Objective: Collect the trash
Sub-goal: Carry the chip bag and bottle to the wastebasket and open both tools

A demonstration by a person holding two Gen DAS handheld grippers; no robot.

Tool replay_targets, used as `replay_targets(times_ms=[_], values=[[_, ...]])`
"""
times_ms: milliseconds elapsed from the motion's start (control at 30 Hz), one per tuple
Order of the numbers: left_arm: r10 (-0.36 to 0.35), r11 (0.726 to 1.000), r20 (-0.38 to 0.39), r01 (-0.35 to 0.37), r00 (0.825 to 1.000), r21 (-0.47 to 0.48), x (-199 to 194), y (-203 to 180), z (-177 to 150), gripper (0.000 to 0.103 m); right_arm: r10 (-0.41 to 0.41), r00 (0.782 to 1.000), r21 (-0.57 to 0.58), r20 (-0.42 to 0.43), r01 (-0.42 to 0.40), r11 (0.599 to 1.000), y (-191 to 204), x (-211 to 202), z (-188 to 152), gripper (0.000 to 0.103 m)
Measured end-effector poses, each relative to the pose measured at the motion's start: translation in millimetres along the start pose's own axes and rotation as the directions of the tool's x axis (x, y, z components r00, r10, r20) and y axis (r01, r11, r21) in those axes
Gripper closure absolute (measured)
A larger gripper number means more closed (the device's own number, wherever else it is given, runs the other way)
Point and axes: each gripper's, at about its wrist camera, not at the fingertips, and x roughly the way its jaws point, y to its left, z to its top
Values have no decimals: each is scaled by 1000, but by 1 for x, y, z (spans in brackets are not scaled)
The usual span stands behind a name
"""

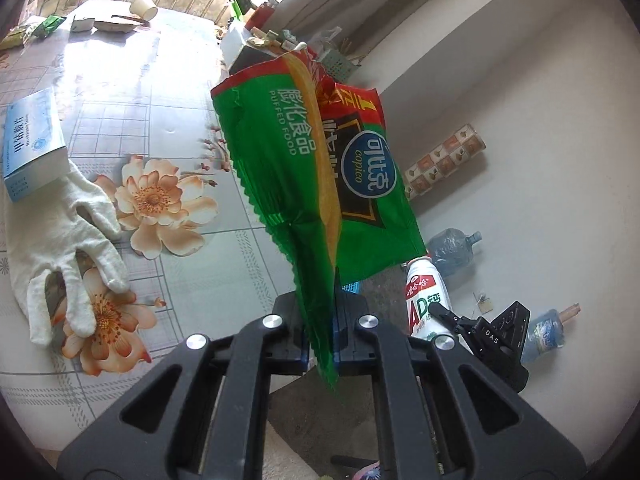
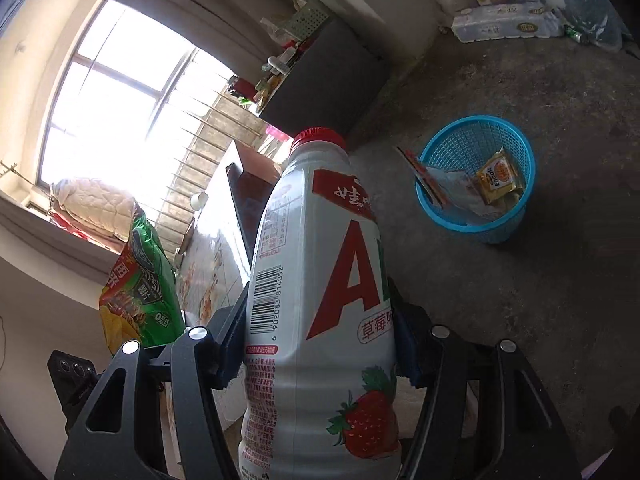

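A lived-in home room — floral-clothed table (image 1: pixel 120 128), barred window (image 2: pixel 120 92), concrete floor (image 2: pixel 560 300).

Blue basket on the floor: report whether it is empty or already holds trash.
Not empty. The blue basket stands upright on the floor and already holds a yellow snack packet and other wrappers; it is far from full.

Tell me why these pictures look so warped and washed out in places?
Both views are fisheye, so straight edges bow and the corners go black. In the left wrist view sun glare bleaches the far tablecloth, while the chip bag stays sharp. In the right wrist view the window is blown out to white; the floor by the blue basket sits dim.
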Motion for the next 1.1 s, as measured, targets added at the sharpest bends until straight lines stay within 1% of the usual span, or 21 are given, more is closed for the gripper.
replay_targets(times_ms=[100,133,200,233,267,333,367,400,467,567,600,667,700,733,767,833,933,1000,1067,1100], values=[[-28,998,-98,33,995,47,45,-32,16,97,-29,997,46,75,26,999,-26,-26,10,43],[-37,998,-141,44,989,50,63,-41,22,97,-38,995,61,91,33,998,-33,-32,12,43],[-57,996,-234,71,971,54,107,-59,33,97,-54,993,93,109,44,995,-49,-37,17,43],[-49,996,-278,70,959,64,129,-68,37,97,-60,992,108,114,48,993,-57,-40,17,43],[-46,994,-326,75,944,77,154,-77,39,97,-67,991,122,117,52,991,-63,-40,16,43],[-14,994,-413,59,911,96,204,-91,41,97,-85,989,150,120,66,986,-77,-40,17,43],[4,993,-455,52,890,110,230,-95,39,97,-93,988,163,122,72,984,-83,-40,17,43],[29,991,-485,39,874,130,254,-101,38,97,-102,987,175,123,79,981,-90,-40,18,43],[85,984,-529,13,844,179,298,-109,33,97,-121,985,199,120,95,975,-102,-38,18,43],[157,972,-563,-26,811,233,358,-115,29,96,-147,983,232,110,119,966,-117,-31,22,43],[176,968,-577,-34,798,249,376,-116,27,96,-154,982,242,105,125,962,-122,-29,22,43],[217,961,-596,-63,773,269,410,-113,22,91,-169,981,255,94,141,957,-131,-24,22,43],[248,955,-595,-88,764,285,423,-109,18,90,-178,980,263,86,151,953,-135,-21,23,43],[277,948,-587,-115,760,298,434,-105,17,83,-183,980,269,79,156,951,-139,-16,24,43],[294,943,-582,-132,758,305,441,-102,16,70,-185,980,273,72,159,949,-143,-12,24,43],[312,939,-573,-156,758,306,450,-94,15,55,-192,980,277,51,171,945,-149,-1,26,43],[291,951,-574,-165,766,262,447,-82,22,53,-204,979,262,23,191,946,-151,15,30,43],[263,960,-559,-156,787,233,438,-78,31,51,-208,978,234,16,199,952,-146,27,38,43],[252,962,-525,-151,813,229,422,-80,43,49,-206,979,199,12,199,960,-139,42,52,43],[246,963,-508,-145,826,229,416,-88,51,48,-207,978,180,14,201,963,-133,49,59,43]])
